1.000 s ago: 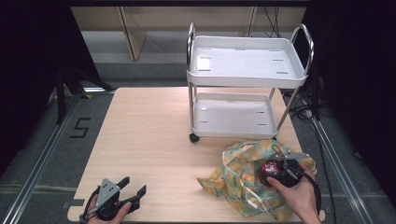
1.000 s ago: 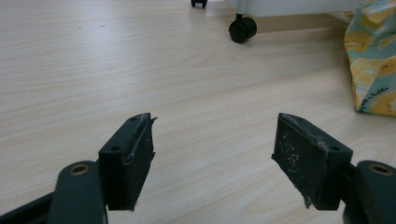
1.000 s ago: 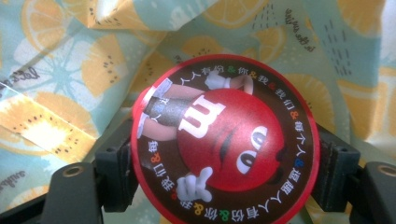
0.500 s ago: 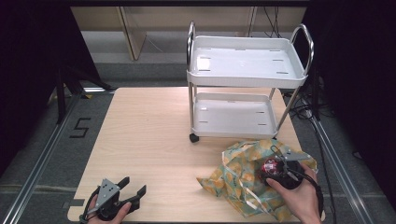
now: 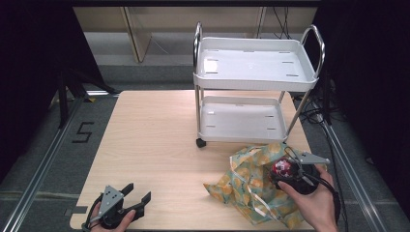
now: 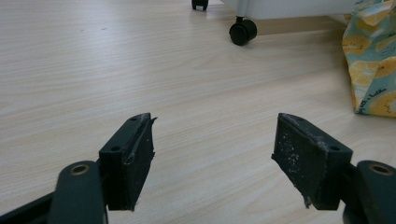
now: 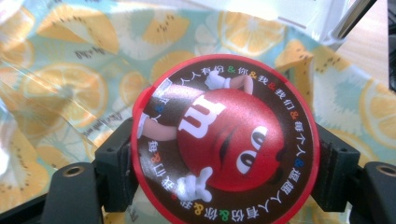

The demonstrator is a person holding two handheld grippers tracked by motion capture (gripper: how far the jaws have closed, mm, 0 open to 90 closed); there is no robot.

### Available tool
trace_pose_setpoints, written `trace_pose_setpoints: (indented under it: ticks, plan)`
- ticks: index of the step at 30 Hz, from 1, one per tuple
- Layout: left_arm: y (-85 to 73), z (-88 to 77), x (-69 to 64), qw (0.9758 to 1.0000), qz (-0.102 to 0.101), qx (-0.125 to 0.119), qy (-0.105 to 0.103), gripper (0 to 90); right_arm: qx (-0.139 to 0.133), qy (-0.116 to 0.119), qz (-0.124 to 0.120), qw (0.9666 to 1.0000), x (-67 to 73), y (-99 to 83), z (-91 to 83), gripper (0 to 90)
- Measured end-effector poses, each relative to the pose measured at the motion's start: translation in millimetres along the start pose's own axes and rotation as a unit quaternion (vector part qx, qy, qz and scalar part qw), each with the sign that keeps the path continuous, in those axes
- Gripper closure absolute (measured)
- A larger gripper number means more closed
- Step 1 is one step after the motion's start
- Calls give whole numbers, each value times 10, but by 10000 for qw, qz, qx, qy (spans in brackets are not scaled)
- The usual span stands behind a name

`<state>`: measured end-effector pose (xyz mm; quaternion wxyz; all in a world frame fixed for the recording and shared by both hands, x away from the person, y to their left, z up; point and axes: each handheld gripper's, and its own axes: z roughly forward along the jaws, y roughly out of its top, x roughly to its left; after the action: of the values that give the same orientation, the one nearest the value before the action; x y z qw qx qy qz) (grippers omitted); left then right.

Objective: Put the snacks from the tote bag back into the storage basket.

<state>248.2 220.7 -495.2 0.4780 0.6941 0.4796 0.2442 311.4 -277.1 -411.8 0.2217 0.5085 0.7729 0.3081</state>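
A round red candy tin (image 7: 226, 142) with a cartoon candy figure on its lid sits between the jaws of my right gripper (image 7: 226, 157), which is shut on its sides. In the high view the tin (image 5: 281, 167) and right gripper (image 5: 286, 172) hang just over a crumpled bag printed with lemon slices (image 5: 246, 188), at the table's near right. The bag's print (image 7: 70, 70) is the backdrop behind the tin. My left gripper (image 5: 138, 194) rests at the near left edge, open, with bare wood between its jaws (image 6: 212, 140).
A white two-shelf cart (image 5: 256, 82) with chrome handles stands at the table's far right, just behind the bag; one black caster (image 6: 243, 31) shows in the left gripper view, with the bag's edge (image 6: 373, 60) to its right. Light wooden tabletop (image 5: 154, 140) spreads across the left and middle.
My right gripper has risen a little with the red tin, lifting it higher above the bag. The left gripper has stayed where it was.
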Motion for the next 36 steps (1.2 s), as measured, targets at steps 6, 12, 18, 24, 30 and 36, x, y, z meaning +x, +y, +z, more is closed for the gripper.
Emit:
trace_pose_setpoints:
  ticks: [6,12,18,24,30,36]
  plan:
    - [-1,1,0,10000,-8,3,5,282,-99,-56,-113,9999,-18,21,-35,265]
    - [-3,5,-3,10000,-12,-10,20,282,-223,-11,56,9997,-17,57,-73,266]
    - [0,-2,-7,10000,-19,28,56,282,-268,-42,52,9996,-35,101,-135,265]
    - [-1,5,-7,10000,-39,15,43,282,-326,-44,153,9993,-33,166,-180,266]
    - [-2,1,-2,10000,-38,-21,24,283,-492,-89,104,9987,-37,246,-216,266]
    - [0,-5,-6,10000,-28,-15,33,283,-586,-100,76,9982,-60,285,-243,266]
